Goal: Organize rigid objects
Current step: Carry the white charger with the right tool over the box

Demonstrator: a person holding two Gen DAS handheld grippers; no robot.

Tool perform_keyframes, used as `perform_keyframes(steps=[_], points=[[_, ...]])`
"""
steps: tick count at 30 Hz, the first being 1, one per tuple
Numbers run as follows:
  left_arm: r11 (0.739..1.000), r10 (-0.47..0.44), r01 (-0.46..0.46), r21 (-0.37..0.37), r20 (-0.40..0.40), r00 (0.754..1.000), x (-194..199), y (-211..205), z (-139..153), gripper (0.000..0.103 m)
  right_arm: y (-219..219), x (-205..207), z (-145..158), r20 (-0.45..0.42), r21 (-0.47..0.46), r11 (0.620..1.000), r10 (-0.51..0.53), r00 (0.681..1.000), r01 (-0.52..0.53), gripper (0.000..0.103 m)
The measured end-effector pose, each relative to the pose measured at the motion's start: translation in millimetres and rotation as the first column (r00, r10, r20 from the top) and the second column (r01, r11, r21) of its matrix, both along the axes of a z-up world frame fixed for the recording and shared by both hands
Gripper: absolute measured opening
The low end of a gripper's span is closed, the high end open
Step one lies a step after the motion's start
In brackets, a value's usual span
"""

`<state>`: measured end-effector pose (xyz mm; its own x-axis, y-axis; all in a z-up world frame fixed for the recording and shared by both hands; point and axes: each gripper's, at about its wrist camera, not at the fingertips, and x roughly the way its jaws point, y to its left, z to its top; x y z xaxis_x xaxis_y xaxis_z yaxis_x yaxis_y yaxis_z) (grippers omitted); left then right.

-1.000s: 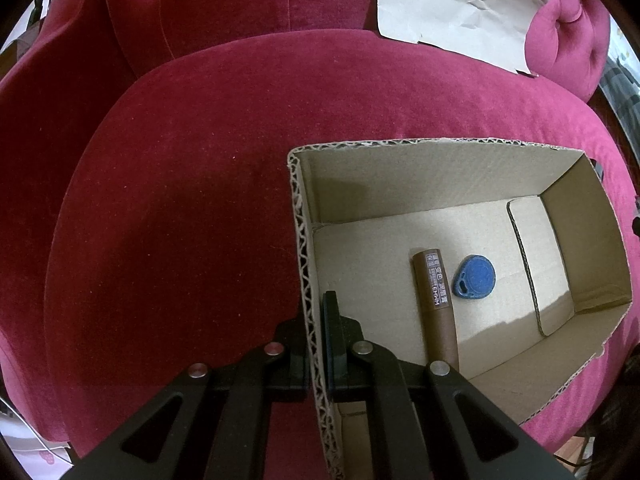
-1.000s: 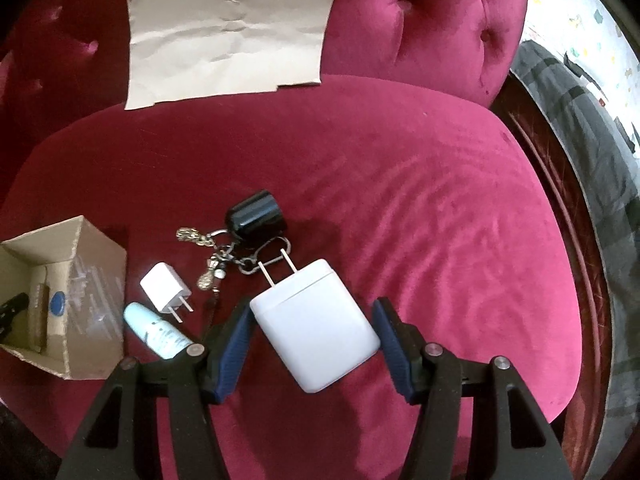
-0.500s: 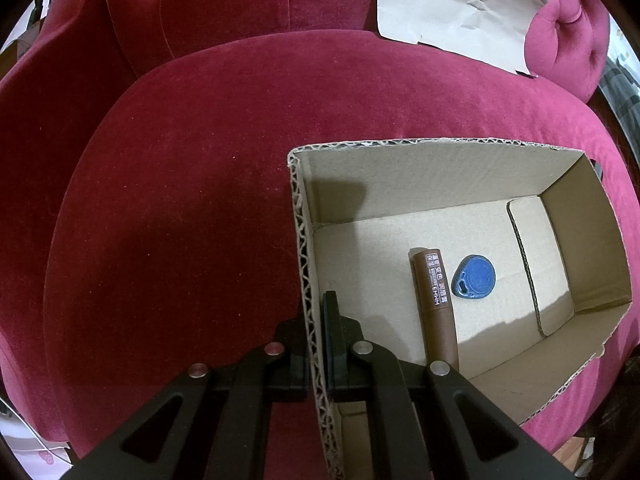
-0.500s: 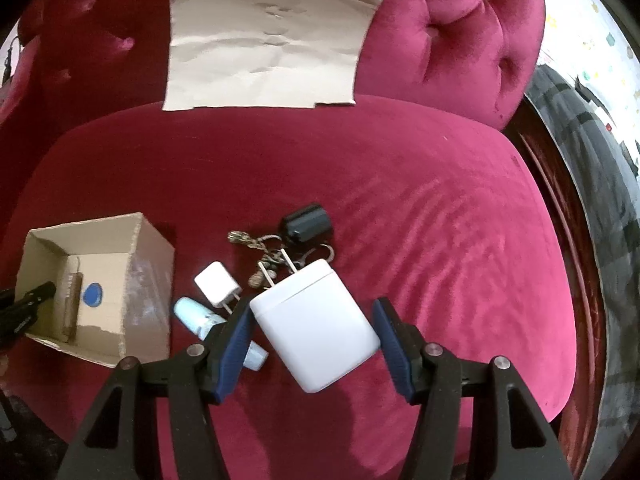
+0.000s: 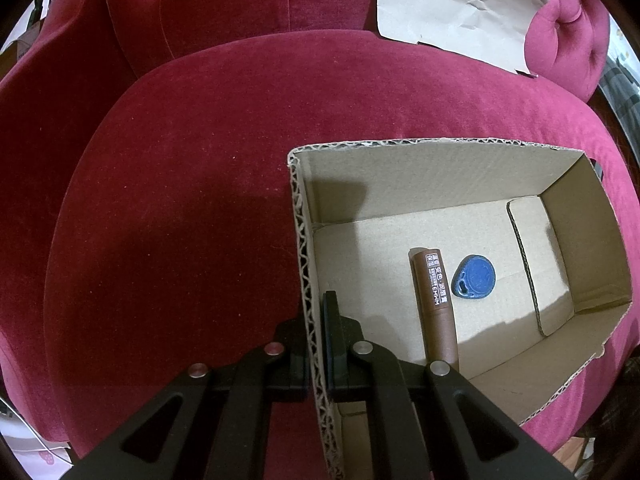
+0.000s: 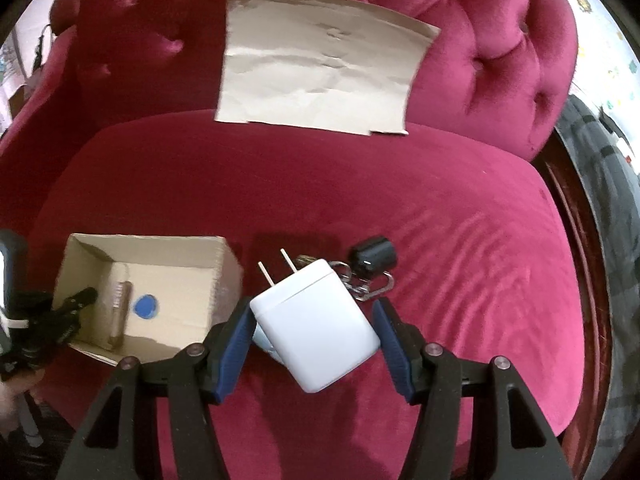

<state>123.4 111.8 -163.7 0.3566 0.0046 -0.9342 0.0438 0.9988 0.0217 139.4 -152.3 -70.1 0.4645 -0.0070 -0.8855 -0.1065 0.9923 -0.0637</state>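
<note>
Right wrist view: a white plug-in charger, two prongs pointing up and away, sits tilted between the blue pads of the right gripper, which is clamped on its sides and holds it above the red velvet seat. An open cardboard box lies just to its left, a brown tube and blue key fob already inside. Left wrist view shows the left gripper pinched tight on the box's near wall, steadying it. To do this step well, I judge the charger should travel left over the rim, clear the wall fully, then be lowered onto bare cardboard before release. A black fob on a key ring waits on the seat behind.
</note>
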Motion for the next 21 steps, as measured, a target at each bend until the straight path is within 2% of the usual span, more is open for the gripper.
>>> perform_keyframes(steps=[21], points=[[1.0,-0.001,0.001,0.0,0.0,1.0,0,0,0,0.005,78,0,-1,-0.002,0.048,0.989,0.139,0.99,-0.139,0.064]])
